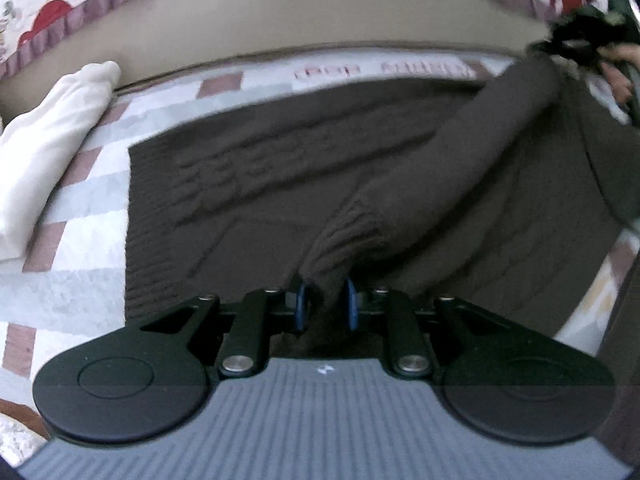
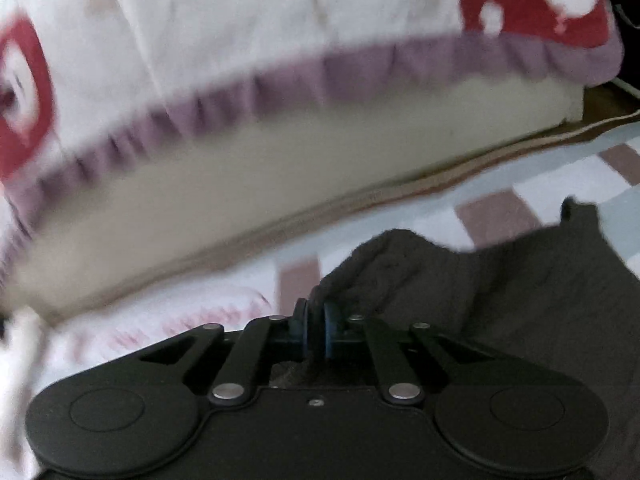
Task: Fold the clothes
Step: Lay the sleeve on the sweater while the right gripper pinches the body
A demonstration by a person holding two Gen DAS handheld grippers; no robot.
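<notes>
A checked bed [image 1: 80,200] is carrying a dark brown sweater [image 1: 260,184], which is lying spread across it. The left gripper [image 1: 326,300] is pinching the sweater's sleeve cuff [image 1: 344,236], and the right gripper [image 2: 316,330] is clamping a bunched edge [image 2: 384,256] of the same sweater.

Dark brown cable-knit sweater [image 1: 280,184], spread mostly flat on a checked bedspread [image 1: 80,216] of white, grey and mauve squares. Ribbed hem runs along its left edge, parallel to the bedspread's left side. One sleeve [image 1: 460,160] is lifted and drawn diagonally across the body, ribbed cuff [image 1: 344,240] bunched and raised off the knit. In the right wrist view an edge of the sweater [image 2: 400,256] is pulled up into a peak; the rest lies flat toward the bedspread's right side. Both views blurred.
</notes>
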